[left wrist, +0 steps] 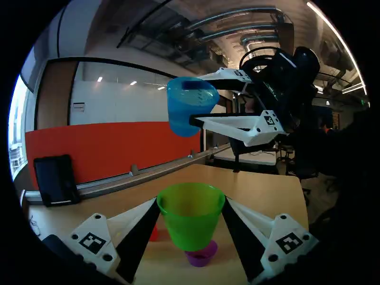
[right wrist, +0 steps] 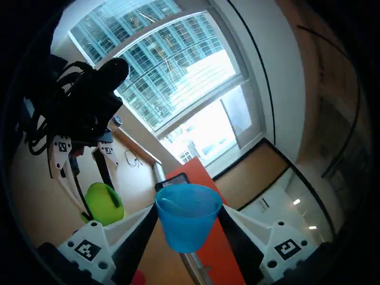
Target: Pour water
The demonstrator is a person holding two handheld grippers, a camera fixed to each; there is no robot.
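Observation:
My left gripper (left wrist: 191, 219) is shut on a green cup (left wrist: 191, 219), held upright above the wooden table (left wrist: 256, 187). Higher up and farther off, the blue cup (left wrist: 186, 104) hangs tilted in my right gripper (left wrist: 202, 102). In the right gripper view the blue cup (right wrist: 186, 216) sits between the right gripper's (right wrist: 186, 223) fingers, which are shut on it. The green cup (right wrist: 103, 203) shows there at lower left, gripped by my left gripper (right wrist: 92, 190). I cannot make out water in either cup.
A small purple cup (left wrist: 201, 255) stands on the table below the green cup, with a red object (left wrist: 154, 233) partly hidden beside it. A dark tablet (left wrist: 56, 180) leans against the orange wall (left wrist: 114, 145). Large windows (right wrist: 166, 71) lie beyond.

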